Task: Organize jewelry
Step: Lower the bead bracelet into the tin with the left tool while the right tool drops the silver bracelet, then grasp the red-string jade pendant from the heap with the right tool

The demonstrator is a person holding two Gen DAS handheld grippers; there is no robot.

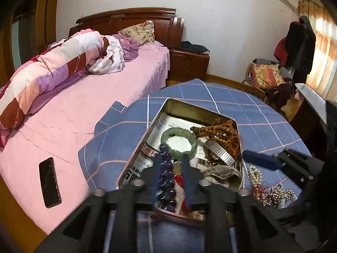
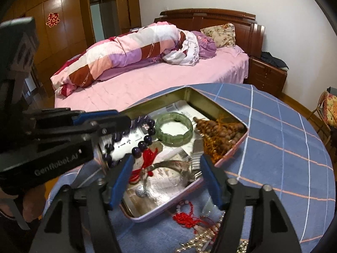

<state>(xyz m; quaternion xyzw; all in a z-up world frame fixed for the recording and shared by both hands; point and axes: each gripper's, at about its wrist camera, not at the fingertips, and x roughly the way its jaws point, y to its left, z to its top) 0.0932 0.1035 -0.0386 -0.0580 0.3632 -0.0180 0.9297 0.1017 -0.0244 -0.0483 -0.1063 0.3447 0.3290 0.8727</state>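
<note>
A metal tin [image 1: 179,105] [image 2: 210,103] sits on the blue checked tablecloth. It holds a green jade bangle [image 1: 179,140] [image 2: 174,128], brown wooden beads [image 1: 217,131] [image 2: 223,132], and a silver band [image 1: 219,150]. My left gripper [image 1: 171,160] [image 2: 124,117] hangs over the tin with a dark purple bead bracelet [image 1: 166,177] [image 2: 145,124] between its fingers, the fingers a little apart. My right gripper [image 2: 166,164] [image 1: 261,160] is open and empty at the tin's near right edge. Pearl and silver bead pieces [image 1: 271,189] and a red tassel [image 2: 189,219] lie on the cloth.
A bed with a pink sheet [image 1: 84,116] and a rolled quilt [image 2: 130,48] stands behind the table. A black phone [image 1: 49,182] lies on the bed. A chair with clothes [image 1: 267,78] stands at the right.
</note>
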